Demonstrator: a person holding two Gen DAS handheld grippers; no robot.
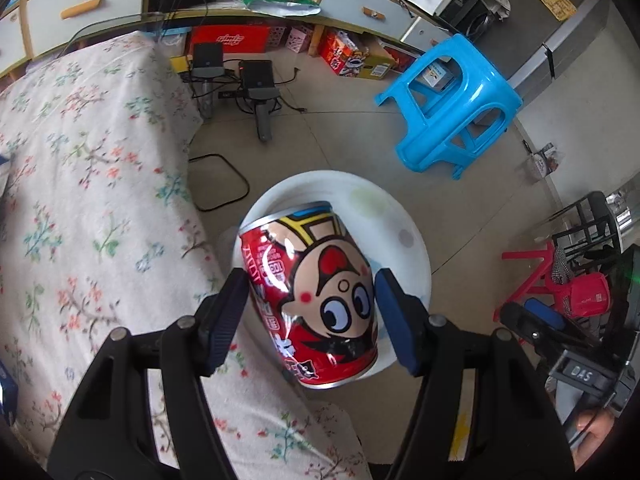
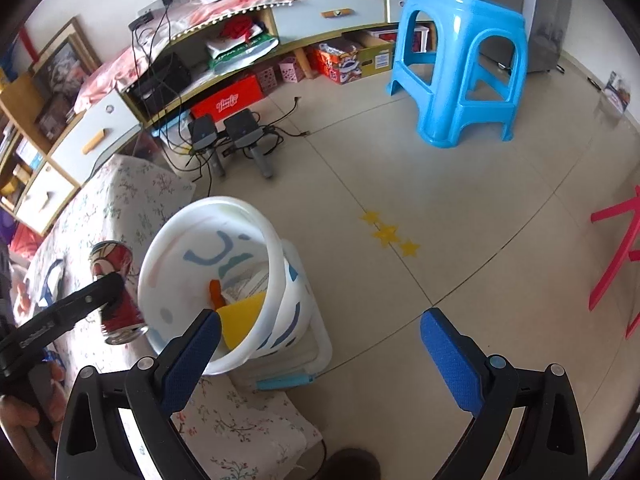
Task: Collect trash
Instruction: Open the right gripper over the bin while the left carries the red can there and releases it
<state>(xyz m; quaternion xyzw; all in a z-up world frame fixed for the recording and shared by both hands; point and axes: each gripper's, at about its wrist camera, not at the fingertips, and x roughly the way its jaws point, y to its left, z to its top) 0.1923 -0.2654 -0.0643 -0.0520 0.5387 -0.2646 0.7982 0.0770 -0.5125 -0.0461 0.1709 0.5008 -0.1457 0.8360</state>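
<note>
My left gripper [image 1: 308, 316] is shut on a red drink can [image 1: 316, 296] with a cartoon face, held tilted above the white bucket [image 1: 404, 216] at the edge of the floral-covered table [image 1: 92, 184]. In the right wrist view the can [image 2: 116, 288] hangs in the left gripper just left of the white bucket's rim [image 2: 276, 248]. The bucket holds a yellow piece [image 2: 244, 316], an orange piece [image 2: 216, 292] and some paper. My right gripper [image 2: 320, 336] is open and empty, beside the bucket over the floor.
A blue plastic stool [image 2: 460, 60] stands on the tiled floor beyond the bucket. Two black devices with cables [image 2: 228, 132] lie near a low cabinet [image 2: 120, 120]. A red stool [image 2: 616, 256] is at the right. Yellow star stickers [image 2: 388, 234] mark the floor.
</note>
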